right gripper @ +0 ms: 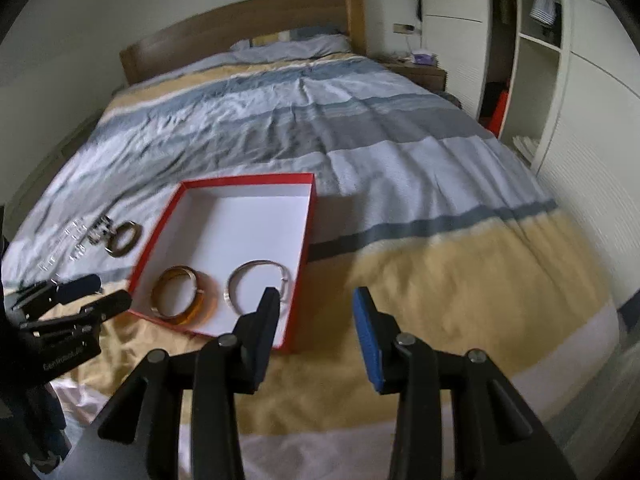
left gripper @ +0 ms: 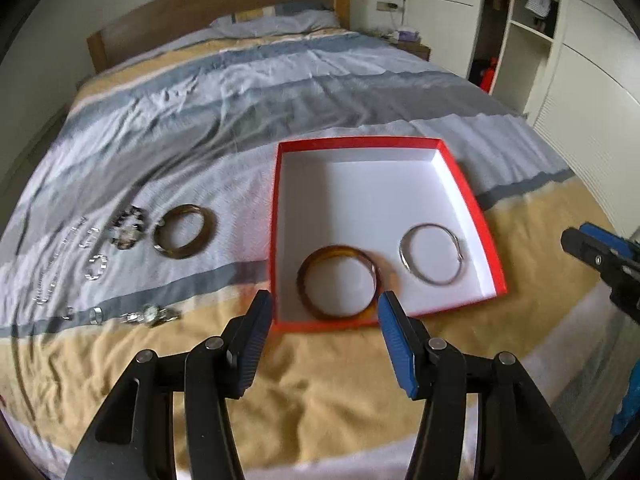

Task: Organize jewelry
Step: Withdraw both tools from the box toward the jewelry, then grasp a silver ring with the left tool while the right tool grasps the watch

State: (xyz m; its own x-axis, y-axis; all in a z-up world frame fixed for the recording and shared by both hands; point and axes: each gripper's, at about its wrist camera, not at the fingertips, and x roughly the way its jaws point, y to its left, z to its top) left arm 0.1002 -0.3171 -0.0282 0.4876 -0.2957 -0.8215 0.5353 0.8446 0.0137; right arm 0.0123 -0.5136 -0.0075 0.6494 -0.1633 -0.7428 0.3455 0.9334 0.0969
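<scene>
Left wrist view showed two bangles (left gripper: 338,282) in our red box (left gripper: 472,200). Both hand-held grippers (left gripper: 324,312) hung spread, empty; next we judged the brown bangle (left gripper: 184,232) on the bed (left gripper: 320,380) needed grasping.

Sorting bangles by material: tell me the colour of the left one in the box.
Translucent amber-brown bangle, clearest in the left wrist view.

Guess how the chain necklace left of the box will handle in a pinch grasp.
The chain necklace looks thin and loosely strung out on the bedspread, so it is probably floppy and would dangle. Its fine links lie flat in soft wrinkled fabric, so the pads may catch cloth too.
</scene>
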